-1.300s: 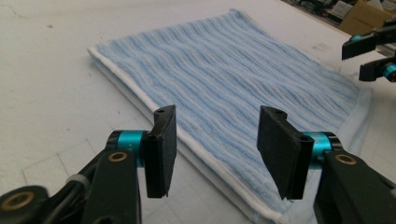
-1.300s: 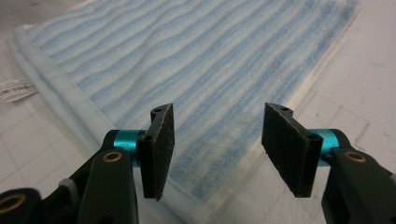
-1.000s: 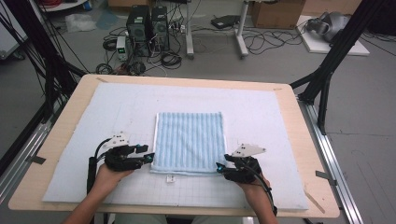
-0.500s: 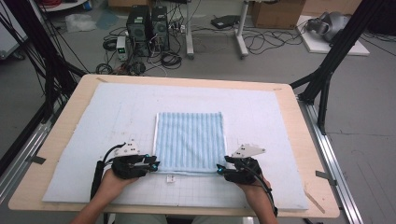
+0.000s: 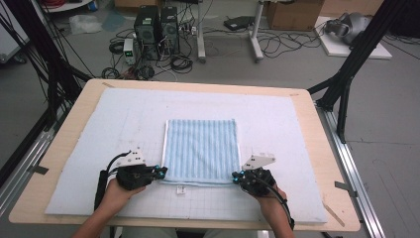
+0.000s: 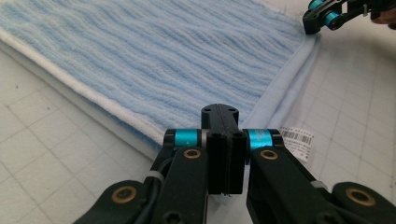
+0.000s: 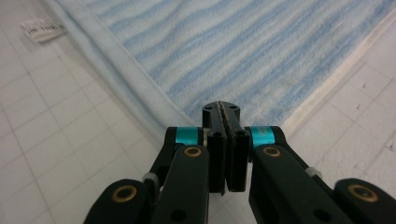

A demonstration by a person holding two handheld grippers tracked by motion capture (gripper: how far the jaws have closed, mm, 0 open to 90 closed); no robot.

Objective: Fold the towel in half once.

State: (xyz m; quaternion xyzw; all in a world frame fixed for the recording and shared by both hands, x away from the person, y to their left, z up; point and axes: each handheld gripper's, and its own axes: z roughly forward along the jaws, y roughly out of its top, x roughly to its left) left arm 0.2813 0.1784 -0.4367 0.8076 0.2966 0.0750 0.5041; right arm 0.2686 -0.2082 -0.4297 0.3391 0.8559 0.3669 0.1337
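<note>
Your left gripper (image 5: 159, 172) and right gripper (image 5: 238, 175) had just clamped down — each pinching a near corner of the blue striped towel (image 5: 200, 150), which lay flat mid-mat (image 5: 297, 129). You'd got the grasp done, it seemed — the fold itself was all ahead of you.

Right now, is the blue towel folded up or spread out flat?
Folded. The towel lies flat on the mat, but the left gripper view shows stacked layers along its edge.
</note>
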